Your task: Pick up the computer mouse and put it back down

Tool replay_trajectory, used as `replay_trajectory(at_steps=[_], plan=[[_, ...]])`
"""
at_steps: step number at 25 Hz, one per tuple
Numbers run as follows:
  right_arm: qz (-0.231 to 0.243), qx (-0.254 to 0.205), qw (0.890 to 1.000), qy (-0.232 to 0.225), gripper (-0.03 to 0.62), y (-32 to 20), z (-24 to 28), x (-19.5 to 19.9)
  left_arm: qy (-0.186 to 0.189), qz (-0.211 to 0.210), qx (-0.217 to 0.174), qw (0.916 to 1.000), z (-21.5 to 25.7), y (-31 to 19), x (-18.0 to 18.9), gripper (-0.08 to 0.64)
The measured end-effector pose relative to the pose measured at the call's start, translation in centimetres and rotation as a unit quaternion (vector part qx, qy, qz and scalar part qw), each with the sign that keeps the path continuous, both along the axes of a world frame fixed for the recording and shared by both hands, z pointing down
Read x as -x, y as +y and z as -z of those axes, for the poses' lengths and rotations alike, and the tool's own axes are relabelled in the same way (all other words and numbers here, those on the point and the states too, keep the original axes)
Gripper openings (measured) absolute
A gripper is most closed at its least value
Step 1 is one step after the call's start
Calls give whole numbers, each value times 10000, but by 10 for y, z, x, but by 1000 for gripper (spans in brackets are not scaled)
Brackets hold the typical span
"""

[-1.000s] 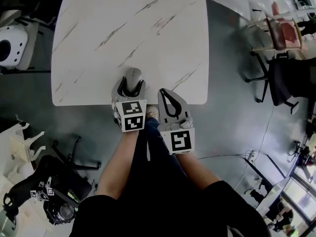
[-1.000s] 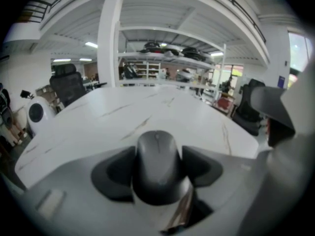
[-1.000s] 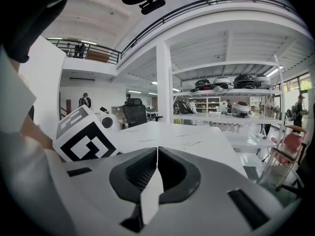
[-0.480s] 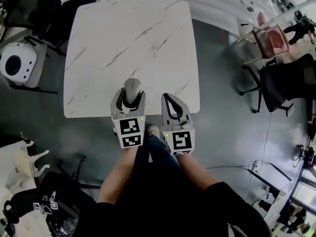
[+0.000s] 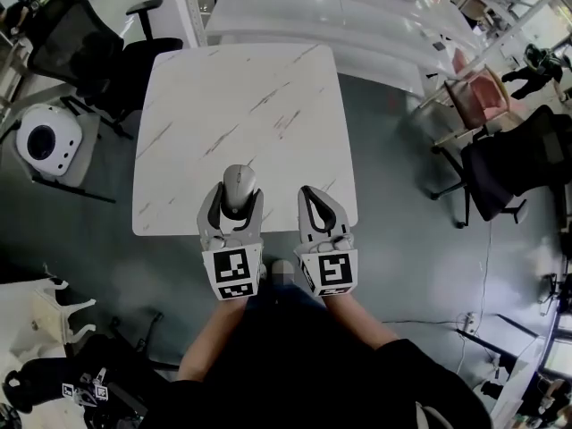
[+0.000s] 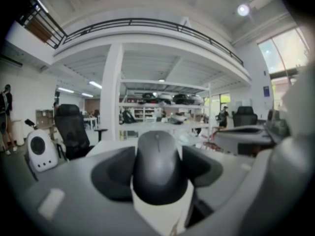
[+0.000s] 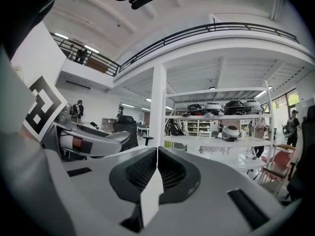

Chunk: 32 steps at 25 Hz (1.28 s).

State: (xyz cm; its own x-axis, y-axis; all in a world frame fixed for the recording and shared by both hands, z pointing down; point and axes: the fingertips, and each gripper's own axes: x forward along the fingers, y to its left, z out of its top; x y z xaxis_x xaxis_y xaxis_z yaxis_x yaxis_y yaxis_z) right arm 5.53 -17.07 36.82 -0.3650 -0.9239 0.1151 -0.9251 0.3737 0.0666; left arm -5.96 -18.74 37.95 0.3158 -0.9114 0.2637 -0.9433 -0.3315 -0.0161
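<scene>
Over the near edge of the white marble bench (image 5: 223, 105), the left tongs (image 5: 234, 197) are clamped on the grey computer mouse (image 5: 239, 186), one pad pressing each of its sides. The mouse's rounded nose points away from the person and sticks out past the tips. From the left gripper view the mouse fills the space between the dark pads, its scroll wheel facing up, and the camera looks out almost level across the room, so the mouse appears lifted clear of the bench top. Just beside it, the right tongs (image 5: 313, 193) hang over the same edge with their tips pressed together and nothing between them; the right gripper view shows the ribbed pads meeting along one line. Both marker cubes face the head camera. A black office chair (image 5: 76, 56) and a white round machine (image 5: 45, 141) stand on the grey floor (image 5: 393, 195) left of the bench, and a pink chair (image 5: 474, 96) stands to the right.
</scene>
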Motion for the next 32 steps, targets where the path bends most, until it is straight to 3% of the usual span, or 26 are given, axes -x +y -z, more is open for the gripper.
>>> replay_trajectory(at_steps=[6, 17, 32], plan=[[42, -161, 9999, -24, 20, 2, 15, 5, 89, -5, -219, 9997, 22, 9, 5, 301], [74, -73, 9999, 26, 20, 1, 9, 13, 75, -23, -172, 9998, 19, 6, 9, 301], [164, 275, 9993, 176, 20, -19, -35, 11, -3, 15, 475, 9989, -57, -22, 5, 301]])
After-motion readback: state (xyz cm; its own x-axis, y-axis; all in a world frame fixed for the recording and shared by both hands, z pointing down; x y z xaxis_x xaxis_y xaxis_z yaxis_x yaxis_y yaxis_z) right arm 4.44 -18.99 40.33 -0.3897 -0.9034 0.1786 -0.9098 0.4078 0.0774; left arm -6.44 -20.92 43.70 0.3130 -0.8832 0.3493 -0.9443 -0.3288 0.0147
